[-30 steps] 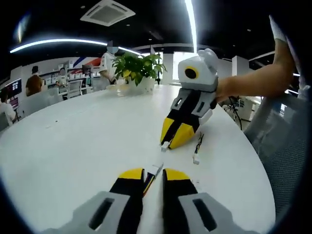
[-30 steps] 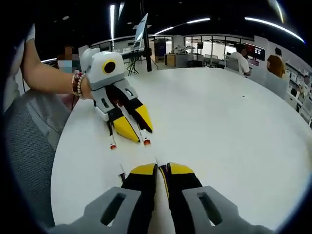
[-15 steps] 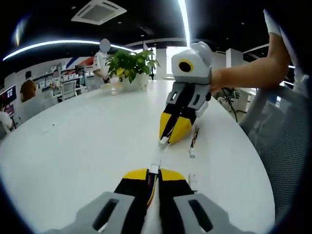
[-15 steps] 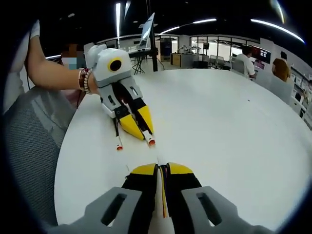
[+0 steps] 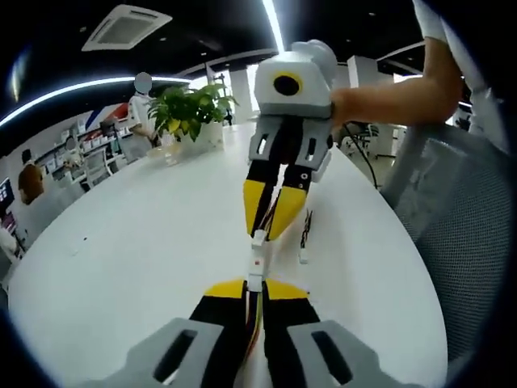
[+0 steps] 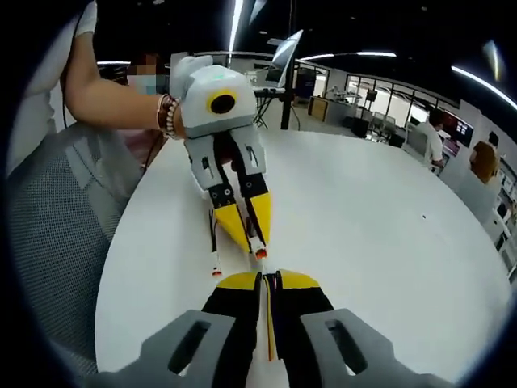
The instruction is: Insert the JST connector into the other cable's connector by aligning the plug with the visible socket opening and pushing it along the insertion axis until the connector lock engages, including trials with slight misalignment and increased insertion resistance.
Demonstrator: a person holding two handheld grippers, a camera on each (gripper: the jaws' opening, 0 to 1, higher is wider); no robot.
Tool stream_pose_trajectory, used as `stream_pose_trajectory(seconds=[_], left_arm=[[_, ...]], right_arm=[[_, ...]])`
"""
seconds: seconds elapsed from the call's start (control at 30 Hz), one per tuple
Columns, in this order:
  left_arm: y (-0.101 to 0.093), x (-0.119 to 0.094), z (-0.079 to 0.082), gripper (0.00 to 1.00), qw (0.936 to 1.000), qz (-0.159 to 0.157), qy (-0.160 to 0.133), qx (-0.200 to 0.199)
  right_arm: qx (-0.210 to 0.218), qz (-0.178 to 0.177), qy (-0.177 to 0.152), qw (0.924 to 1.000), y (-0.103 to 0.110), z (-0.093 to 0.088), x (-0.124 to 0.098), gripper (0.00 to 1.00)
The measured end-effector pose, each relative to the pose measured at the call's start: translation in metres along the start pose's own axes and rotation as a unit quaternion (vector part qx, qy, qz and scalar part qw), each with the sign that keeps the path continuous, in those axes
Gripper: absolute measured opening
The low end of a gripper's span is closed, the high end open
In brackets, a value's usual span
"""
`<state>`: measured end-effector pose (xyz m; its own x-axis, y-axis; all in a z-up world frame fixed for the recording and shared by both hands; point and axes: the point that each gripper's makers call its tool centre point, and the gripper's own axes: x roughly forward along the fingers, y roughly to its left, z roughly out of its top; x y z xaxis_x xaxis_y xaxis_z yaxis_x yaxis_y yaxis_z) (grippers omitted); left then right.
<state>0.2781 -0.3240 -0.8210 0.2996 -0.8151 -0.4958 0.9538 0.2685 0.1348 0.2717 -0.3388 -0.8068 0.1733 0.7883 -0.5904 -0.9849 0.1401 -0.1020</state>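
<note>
At mid-frame of the left gripper view, the left tool [image 5: 254, 293] and right tool [image 5: 265, 231], each clamping its connector [image 5: 256, 277], face tip to tip, axes nearly collinear.

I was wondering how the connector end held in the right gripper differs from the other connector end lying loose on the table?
In the left gripper view, the held connector sticks out from the right gripper's closed yellow tips, raised off the white table and facing the left gripper's connector. The loose connector is gripped by nothing, off to the side. Both are small, pale cable ends.
</note>
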Motion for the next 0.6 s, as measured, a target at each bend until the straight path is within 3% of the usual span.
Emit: stream_pose_trajectory(seconds=[0.6], left_arm=[[-0.0049,0.0027,0.0002,0.00,0.9999,-0.008,0.008,0.011]], right_arm=[[-0.026,0.010,0.025,0.9993,0.0065,-0.0078,0.0050,0.05]])
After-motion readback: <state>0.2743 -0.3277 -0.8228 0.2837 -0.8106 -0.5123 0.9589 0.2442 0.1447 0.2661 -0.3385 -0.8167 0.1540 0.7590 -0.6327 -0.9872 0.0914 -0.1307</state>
